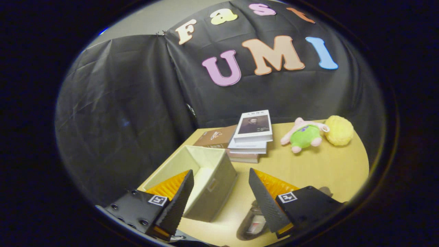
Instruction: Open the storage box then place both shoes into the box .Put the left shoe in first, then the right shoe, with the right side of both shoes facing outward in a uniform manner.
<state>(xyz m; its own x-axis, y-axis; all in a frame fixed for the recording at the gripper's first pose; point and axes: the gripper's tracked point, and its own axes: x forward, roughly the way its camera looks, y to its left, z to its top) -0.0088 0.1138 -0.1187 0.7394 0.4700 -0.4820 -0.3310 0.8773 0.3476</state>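
Beige fabric makes up the storage box [205, 171], which sits open-topped on the pale wooden desk [308, 168], at about eleven o'clock from the claw [219, 192] and just ahead of it. Its inside looks bare as far as the view reaches; the near left corner is hidden behind the left finger. The claw stands wide, with nothing between its fingers; the left fingertip [183, 195] hangs over the box's near rim, and the right fingertip [262, 199] is over bare desk to the right of the box.

One shoe [252, 224] lies on the desk at about five o'clock from the box, close under the right finger and partly covered by it. It is dark with a lighter patch, too hidden to tell which shoe it is or which way it faces.

Beyond the box, at twelve o'clock, a stack of books [252, 137] rests near the back of the desk, the top one white with a dark cover picture. A brown book [216, 137] lies touching the stack on its left. At about two o'clock, well apart from the box, a pink and green plush toy [303, 135] lies beside a fuzzy yellow ball [339, 130], the two touching or nearly so.
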